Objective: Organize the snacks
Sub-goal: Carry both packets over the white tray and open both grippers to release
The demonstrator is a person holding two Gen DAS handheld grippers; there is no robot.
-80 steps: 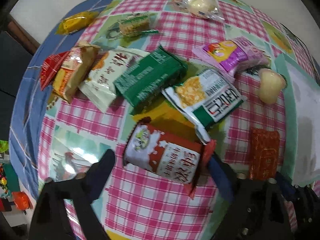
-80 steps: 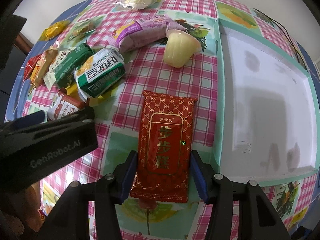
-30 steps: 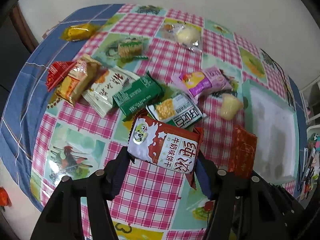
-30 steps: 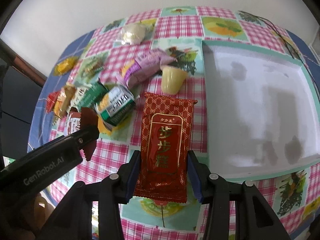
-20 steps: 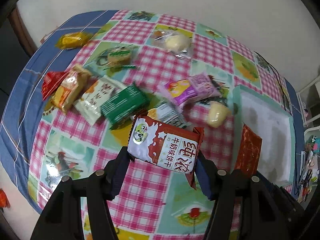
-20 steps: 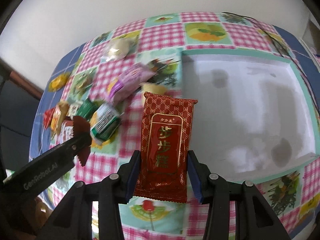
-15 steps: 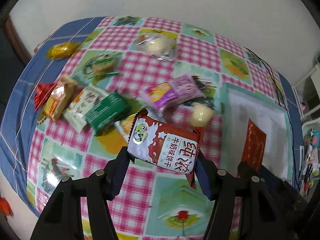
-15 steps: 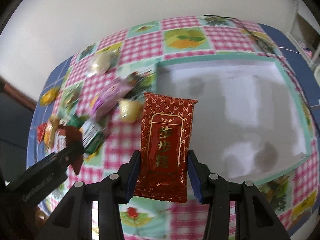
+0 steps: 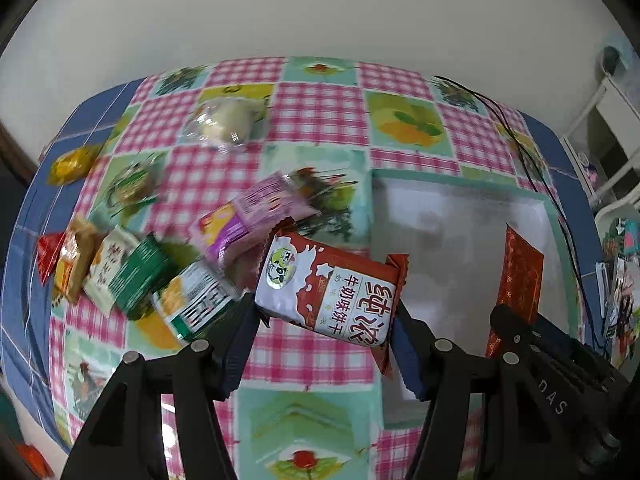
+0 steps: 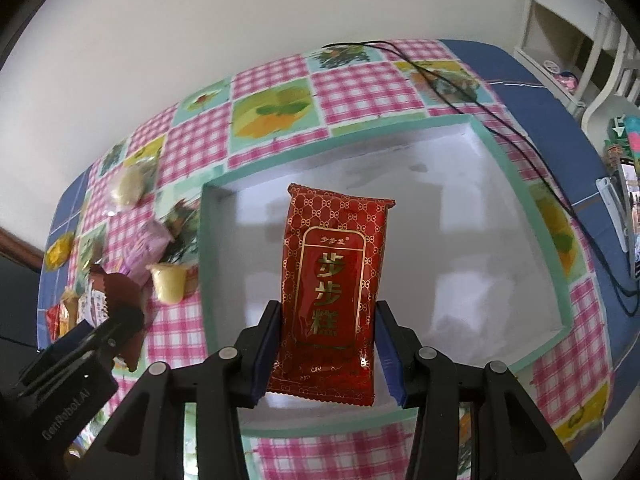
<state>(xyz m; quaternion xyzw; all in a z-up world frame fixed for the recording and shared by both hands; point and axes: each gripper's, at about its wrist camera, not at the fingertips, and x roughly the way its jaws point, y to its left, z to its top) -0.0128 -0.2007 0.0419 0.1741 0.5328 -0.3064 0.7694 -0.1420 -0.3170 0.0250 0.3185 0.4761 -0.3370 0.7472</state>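
My left gripper (image 9: 326,336) is shut on a red-and-white milk biscuit packet (image 9: 330,286), held in the air near the left rim of the white tray (image 9: 452,240). My right gripper (image 10: 326,344) is shut on a red packet with gold characters (image 10: 332,280), hanging over the white floor of the tray (image 10: 460,240). That red packet (image 9: 518,272) and the right gripper also show at the right of the left wrist view. The left gripper (image 10: 100,340) with its packet shows at the lower left of the right wrist view.
Several loose snacks lie left of the tray on the checked tablecloth (image 9: 320,104): a purple packet (image 9: 248,220), a green packet (image 9: 140,270), a green-and-white packet (image 9: 196,302), a yellow jelly cup (image 10: 170,282), a wrapped bun (image 9: 226,124). A black cable (image 10: 500,120) runs past the tray's far right.
Both grippers have travelled to the right with their packets. The tray has come under the right gripper, and the snack pile has slid to the left in both views.
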